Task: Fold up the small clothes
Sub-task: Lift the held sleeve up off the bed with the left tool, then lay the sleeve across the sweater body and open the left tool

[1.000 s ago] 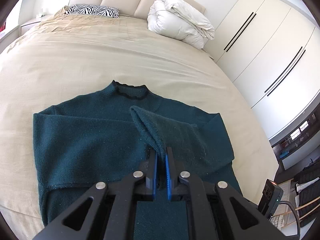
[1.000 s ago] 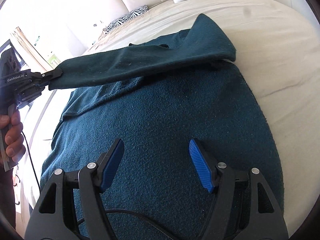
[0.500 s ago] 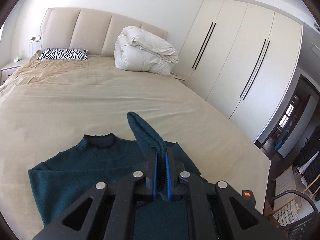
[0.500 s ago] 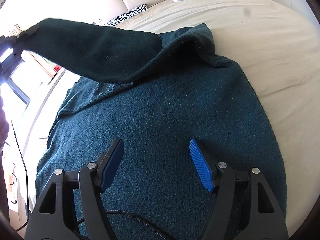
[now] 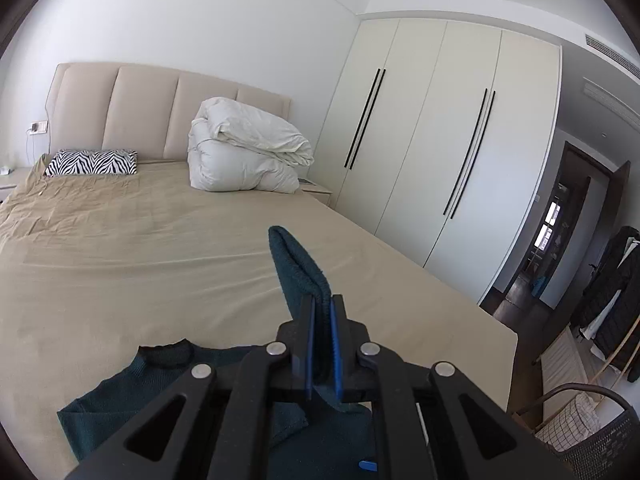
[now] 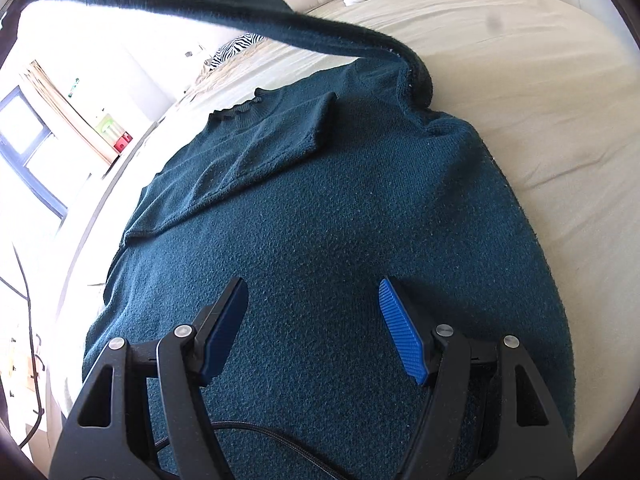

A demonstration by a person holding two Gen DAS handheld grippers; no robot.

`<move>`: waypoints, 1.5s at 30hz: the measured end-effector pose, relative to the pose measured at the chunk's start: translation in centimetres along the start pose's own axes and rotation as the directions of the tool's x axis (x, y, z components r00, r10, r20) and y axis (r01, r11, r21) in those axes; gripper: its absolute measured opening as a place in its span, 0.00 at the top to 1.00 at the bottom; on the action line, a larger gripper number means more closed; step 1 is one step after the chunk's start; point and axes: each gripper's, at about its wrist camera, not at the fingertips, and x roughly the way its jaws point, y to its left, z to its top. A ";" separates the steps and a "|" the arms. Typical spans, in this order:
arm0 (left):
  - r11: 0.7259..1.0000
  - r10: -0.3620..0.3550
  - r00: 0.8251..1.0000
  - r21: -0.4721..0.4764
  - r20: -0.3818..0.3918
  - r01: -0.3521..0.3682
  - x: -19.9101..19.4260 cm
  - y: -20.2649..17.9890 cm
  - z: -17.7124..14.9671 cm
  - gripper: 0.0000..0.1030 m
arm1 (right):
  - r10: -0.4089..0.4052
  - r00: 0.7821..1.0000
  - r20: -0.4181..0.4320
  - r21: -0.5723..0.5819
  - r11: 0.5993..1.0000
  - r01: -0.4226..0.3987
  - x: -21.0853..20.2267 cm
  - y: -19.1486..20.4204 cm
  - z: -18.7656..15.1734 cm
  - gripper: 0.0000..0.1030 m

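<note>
A dark teal knit sweater (image 6: pixel 340 208) lies flat on the beige bed (image 6: pixel 540 92), its collar (image 6: pixel 236 110) at the far end and one sleeve (image 6: pixel 280 148) folded across the chest. My left gripper (image 5: pixel 321 312) is shut on the cuff of the other sleeve (image 5: pixel 298 268) and holds it high above the bed. That raised sleeve (image 6: pixel 280 28) stretches across the top of the right wrist view. My right gripper (image 6: pixel 314 320) is open and empty, low over the sweater's lower body. The sweater's collar (image 5: pixel 166 354) also shows in the left wrist view.
A white folded duvet (image 5: pixel 244 148) and a zebra-print pillow (image 5: pixel 92 162) lie by the headboard. White wardrobes (image 5: pixel 440 152) stand to the right of the bed. A basket (image 5: pixel 592 428) sits on the floor at the bed's foot. A window (image 6: pixel 28 152) is at the left.
My left gripper has lifted the sleeve cuff higher, pulling the sleeve up off the sweater's body. The right gripper has stayed open over the lower body.
</note>
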 end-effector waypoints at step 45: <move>0.836 0.170 0.936 -0.458 -0.309 -0.303 2.8 23.1 -18.2 0.92 | 0.204 0.922 0.329 0.619 0.691 -0.373 3.2 -12.4 8.8 0.62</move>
